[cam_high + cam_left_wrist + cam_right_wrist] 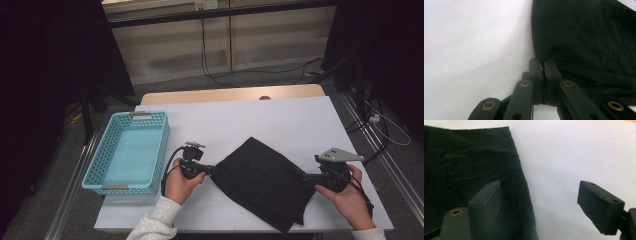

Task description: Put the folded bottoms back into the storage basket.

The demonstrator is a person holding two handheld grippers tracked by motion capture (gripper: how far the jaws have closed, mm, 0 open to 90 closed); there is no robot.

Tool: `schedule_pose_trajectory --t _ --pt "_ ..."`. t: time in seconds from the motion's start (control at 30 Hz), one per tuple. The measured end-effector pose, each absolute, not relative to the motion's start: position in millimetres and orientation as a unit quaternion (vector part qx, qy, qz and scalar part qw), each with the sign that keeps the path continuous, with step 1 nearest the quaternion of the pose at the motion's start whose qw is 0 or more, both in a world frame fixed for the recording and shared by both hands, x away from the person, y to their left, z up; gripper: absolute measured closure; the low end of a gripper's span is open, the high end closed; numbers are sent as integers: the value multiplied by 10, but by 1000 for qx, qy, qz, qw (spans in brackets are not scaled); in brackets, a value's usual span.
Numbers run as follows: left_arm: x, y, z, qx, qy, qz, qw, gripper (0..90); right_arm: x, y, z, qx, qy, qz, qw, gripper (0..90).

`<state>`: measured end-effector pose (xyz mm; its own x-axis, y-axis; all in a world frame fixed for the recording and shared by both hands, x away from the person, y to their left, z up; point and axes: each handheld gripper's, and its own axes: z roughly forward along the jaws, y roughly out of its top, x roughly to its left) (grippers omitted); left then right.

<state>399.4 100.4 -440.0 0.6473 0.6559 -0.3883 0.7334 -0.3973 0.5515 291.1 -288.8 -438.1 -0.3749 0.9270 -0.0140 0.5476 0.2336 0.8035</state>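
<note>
A black cloth (260, 180) lies folded on the white table (280, 120), slanting from the middle toward the front edge. My left gripper (212, 170) is at the cloth's left edge. In the left gripper view its jaws are pressed together, and the left gripper (542, 63) pinches the rim of the black cloth (586, 37). My right gripper (305, 176) is at the cloth's right edge. In the right gripper view the right gripper (541, 186) is open: one jaw hangs over the black cloth (461, 157), the other over bare table, with the cloth's edge between them.
A turquoise plastic basket (161, 150) with nothing in it stands at the table's left side, close to my left hand. Bare white tabletop stretches behind the cloth. Cables run across the floor beyond the table and along its right side.
</note>
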Motion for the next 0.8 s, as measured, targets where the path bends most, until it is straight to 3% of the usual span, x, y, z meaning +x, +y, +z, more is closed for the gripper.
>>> schedule_pose_trajectory --t 0.4,0.8 --pt "4423 1032 -4401 833 432 -54 342 861 2875 -2798 -4390 495 736 381 259 172" --pt "4704 1139 -4371 837 438 -12 329 851 2870 -2412 -4494 479 751 389 234 165"
